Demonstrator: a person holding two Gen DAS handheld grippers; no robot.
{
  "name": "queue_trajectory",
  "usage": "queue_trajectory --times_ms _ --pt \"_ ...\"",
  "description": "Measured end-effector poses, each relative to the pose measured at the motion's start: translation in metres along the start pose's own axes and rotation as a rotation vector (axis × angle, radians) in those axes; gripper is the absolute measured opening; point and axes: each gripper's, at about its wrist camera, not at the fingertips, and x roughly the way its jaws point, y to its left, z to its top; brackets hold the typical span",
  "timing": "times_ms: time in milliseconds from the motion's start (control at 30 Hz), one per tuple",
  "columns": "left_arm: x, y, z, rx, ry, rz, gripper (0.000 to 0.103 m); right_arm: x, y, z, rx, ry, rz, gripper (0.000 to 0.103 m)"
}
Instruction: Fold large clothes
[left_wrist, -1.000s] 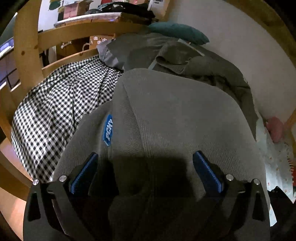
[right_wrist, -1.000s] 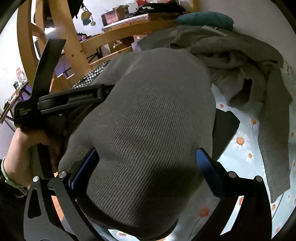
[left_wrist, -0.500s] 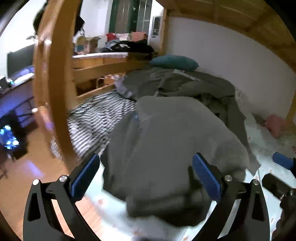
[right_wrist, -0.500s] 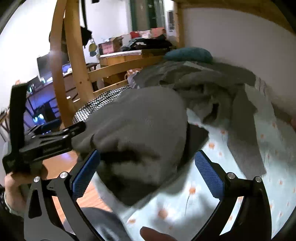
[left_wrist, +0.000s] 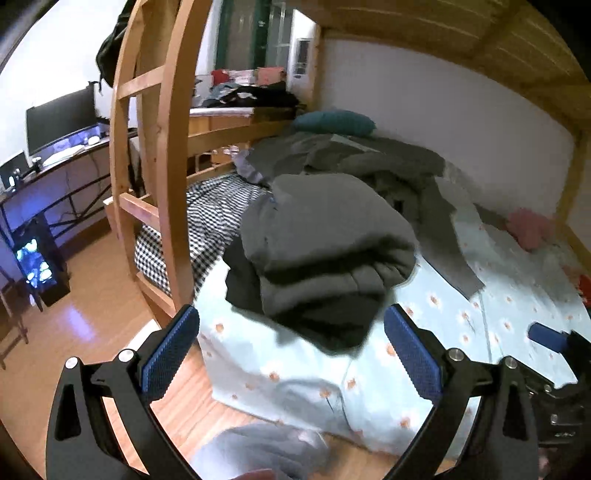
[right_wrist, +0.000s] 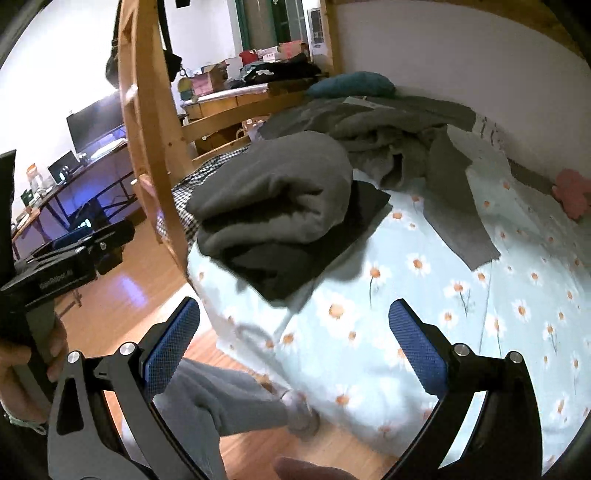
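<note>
We hold our left gripper (left_wrist: 291, 354) with its blue-padded fingers (left_wrist: 168, 350) spread wide and nothing between them; our right gripper (right_wrist: 295, 343) is likewise released, its two blue pads (right_wrist: 417, 350) far apart and empty. Both are clear of the bed, above its near edge and the wooden floor (left_wrist: 92, 325).

The folded thick grey knitted sweater (left_wrist: 325, 236) lies as a chunky stack on the light blue daisy-print bedsheet (right_wrist: 461, 295), near the corner of the mattress; beneath it, and sticking out on both sides, is a flat black garment (right_wrist: 365, 206), touching the sweater. Just beyond the stack, toward the white wall (left_wrist: 443, 110), sits a rumpled heap of unfolded grey-green clothes (right_wrist: 399, 136), one long piece trailing down over the sheet; a black-and-white checked cloth (left_wrist: 210, 214) covers the mattress beside the pale wooden ladder posts (left_wrist: 162, 155) of the bunk frame; a teal pillow (left_wrist: 336, 122) lies at the far end, and a pink soft thing (right_wrist: 572, 192) lies by the wall.

In the right wrist view we see our left hand (right_wrist: 22, 365) gripping the black handle of the other tool at the frame's left edge; a grey trouser leg (right_wrist: 218, 395) shows below, over the floor.
</note>
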Motion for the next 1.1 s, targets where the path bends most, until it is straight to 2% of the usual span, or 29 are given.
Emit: queue_trajectory --times_ms 100,267,433,567,700,833,1100 --pt "-0.031 -0.005 -0.018 0.033 0.015 -0.01 0.098 -0.023 0.015 -0.017 0.003 -0.007 -0.02 0.101" --pt "-0.076 -0.008 -0.043 0.084 0.025 0.028 0.098 -0.061 0.032 -0.043 0.009 -0.024 -0.051 0.1" --pt "-0.105 -0.005 -0.069 0.107 0.068 0.073 0.098 -0.093 0.04 -0.068 0.004 -0.026 -0.085 0.1" --pt "-0.122 -0.008 -0.087 0.111 0.07 0.067 0.098 -0.111 0.047 -0.082 -0.01 -0.033 -0.117 0.1" --pt "-0.128 -0.012 -0.094 0.108 0.086 0.053 0.098 -0.123 0.051 -0.097 -0.022 -0.026 -0.131 0.1" --pt "-0.132 -0.016 -0.102 0.127 0.071 0.074 0.098 -0.131 0.052 -0.101 -0.033 -0.042 -0.158 0.1" --pt "-0.121 -0.016 -0.117 0.136 0.115 0.08 0.098 -0.125 0.054 -0.108 -0.04 -0.042 -0.132 0.1"
